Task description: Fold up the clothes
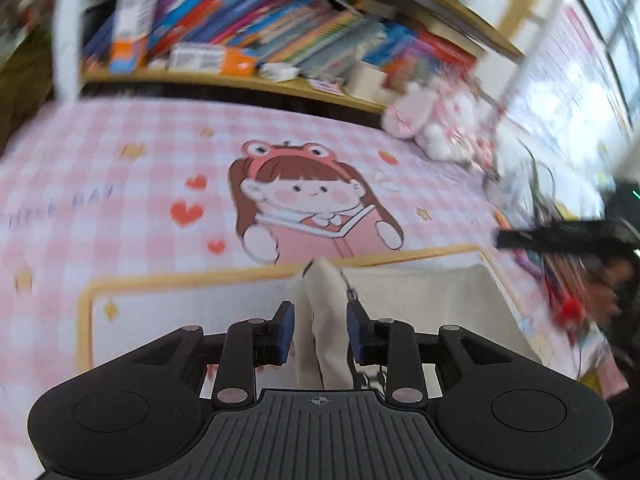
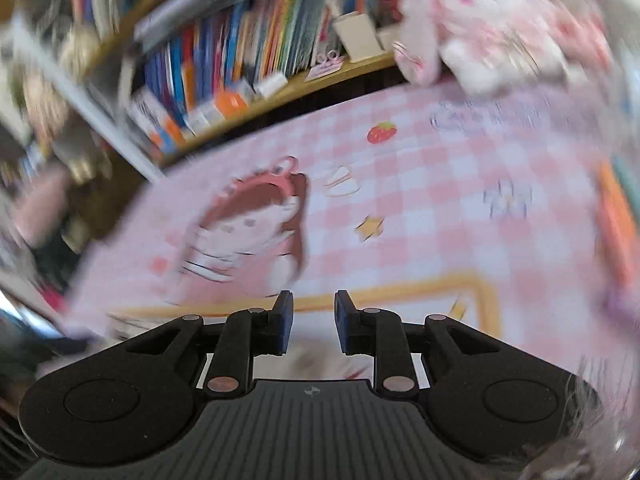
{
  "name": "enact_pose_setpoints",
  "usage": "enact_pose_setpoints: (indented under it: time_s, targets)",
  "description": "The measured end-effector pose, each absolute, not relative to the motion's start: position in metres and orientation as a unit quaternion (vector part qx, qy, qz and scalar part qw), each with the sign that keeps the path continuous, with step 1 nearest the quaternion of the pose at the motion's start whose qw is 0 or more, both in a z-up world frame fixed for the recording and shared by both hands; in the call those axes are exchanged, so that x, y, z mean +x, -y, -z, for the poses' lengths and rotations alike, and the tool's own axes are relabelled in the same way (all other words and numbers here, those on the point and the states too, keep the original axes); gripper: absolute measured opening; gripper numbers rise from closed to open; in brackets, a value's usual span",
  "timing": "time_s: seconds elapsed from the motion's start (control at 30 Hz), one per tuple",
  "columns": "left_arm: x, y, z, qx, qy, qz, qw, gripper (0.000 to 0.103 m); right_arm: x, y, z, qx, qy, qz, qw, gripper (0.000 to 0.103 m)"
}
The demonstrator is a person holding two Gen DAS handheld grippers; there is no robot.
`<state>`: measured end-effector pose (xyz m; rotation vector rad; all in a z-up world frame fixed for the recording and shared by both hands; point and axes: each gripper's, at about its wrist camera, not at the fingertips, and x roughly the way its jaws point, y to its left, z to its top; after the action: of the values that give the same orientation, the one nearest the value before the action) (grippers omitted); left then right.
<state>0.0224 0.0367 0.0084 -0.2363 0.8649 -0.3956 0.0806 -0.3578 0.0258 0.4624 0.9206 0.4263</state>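
Observation:
A cream-white garment (image 1: 424, 300) lies on the pink checked mat (image 1: 120, 168) in the left wrist view, near the front. A raised fold of it (image 1: 324, 320) stands between the fingers of my left gripper (image 1: 320, 334), whose jaws are apart with gaps on both sides of the cloth. My right gripper (image 2: 313, 322) hangs above the mat (image 2: 440, 208) with its jaws apart and nothing between them. The right wrist view is blurred by motion. The garment shows there only as a blurred pale patch (image 2: 320, 360) below the fingers.
A bookshelf (image 1: 240, 32) full of books runs along the far side of the mat. Pink and white plush toys (image 1: 432, 120) sit at the far right. Cables and a dark object (image 1: 560, 236) lie at the right edge. A cartoon girl (image 1: 304, 208) is printed on the mat.

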Motion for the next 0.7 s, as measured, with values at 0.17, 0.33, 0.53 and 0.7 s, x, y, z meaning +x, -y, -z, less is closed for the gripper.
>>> enact_pose_setpoints:
  time_s: [0.17,0.33,0.53,0.7]
  targets:
    - [0.018,-0.034,0.008,-0.157,-0.411,0.171,0.882,0.029,0.043,0.338,-0.022,0.229,-0.495,-0.21,0.811,0.033]
    - [0.027,-0.024,0.013,-0.167,-0.413,0.184,0.876,0.017,0.034,0.318,-0.008,0.188,-0.515,-0.197,0.813,0.005]
    - [0.016,-0.028,-0.005,-0.269,-0.357,0.205,0.871,0.003,0.027,0.323,-0.011,0.194,-0.5,-0.193,0.822,0.004]
    - [0.042,-0.047,0.046,-0.314,-0.428,0.118,0.839,0.011,0.021,0.326,-0.021,0.201,-0.48,-0.196,0.831,0.004]
